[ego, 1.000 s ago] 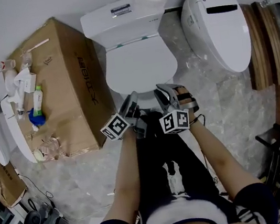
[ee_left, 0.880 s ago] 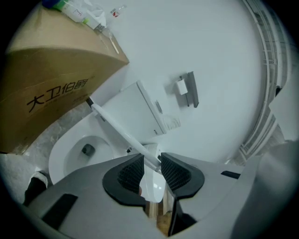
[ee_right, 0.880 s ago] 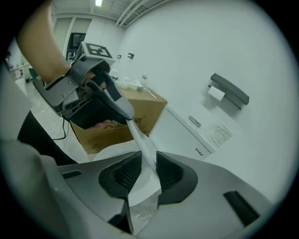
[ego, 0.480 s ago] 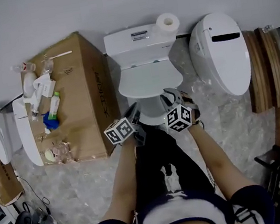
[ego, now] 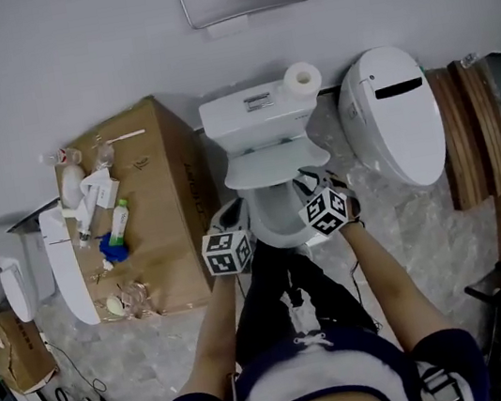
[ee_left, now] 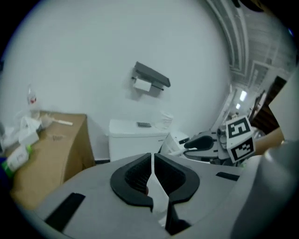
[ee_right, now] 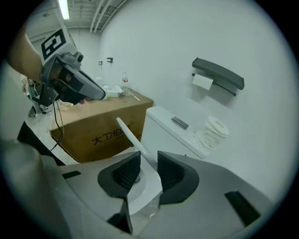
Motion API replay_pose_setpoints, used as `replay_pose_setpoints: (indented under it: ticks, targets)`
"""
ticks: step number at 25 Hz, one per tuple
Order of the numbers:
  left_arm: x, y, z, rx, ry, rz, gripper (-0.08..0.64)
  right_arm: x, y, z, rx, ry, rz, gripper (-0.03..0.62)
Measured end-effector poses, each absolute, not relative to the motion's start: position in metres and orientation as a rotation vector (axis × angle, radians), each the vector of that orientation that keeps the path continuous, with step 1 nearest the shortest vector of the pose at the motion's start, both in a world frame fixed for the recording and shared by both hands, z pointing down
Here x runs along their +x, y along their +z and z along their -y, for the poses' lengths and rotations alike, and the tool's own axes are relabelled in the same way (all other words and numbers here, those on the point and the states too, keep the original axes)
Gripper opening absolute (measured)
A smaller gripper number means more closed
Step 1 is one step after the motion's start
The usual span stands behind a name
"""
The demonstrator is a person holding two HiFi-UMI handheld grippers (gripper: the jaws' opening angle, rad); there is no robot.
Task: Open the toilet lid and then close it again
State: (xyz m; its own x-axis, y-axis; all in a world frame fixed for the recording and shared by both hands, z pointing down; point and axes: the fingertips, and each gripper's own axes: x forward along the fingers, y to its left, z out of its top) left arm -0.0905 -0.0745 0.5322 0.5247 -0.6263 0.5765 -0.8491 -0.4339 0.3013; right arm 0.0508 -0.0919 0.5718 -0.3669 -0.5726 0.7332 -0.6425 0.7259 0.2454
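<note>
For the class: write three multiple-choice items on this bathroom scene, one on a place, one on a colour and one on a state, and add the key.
1. The paper roll stands on: A the toilet tank; B the wall holder; C the floor.
2. The cardboard box is: A blue; B brown; C white.
3. The toilet lid is: A flat shut; B partly raised; C taken off.

Key:
1 A, the roll sits on the right end of the toilet tank's top.
2 B, its sides and top show plain brown.
3 B, its front edge slants upward but has not reached the toilet tank.
</note>
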Motion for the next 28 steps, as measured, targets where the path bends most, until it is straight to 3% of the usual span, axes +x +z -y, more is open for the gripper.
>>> replay_pose_setpoints:
  ticks: [28]
  targets:
    - [-0.097, 0.494, 0.153, 2.28, 0.478, 1.223, 0.009, 0.053, 0.546, 0.219, 1.011, 0.18, 2.056, 0.103]
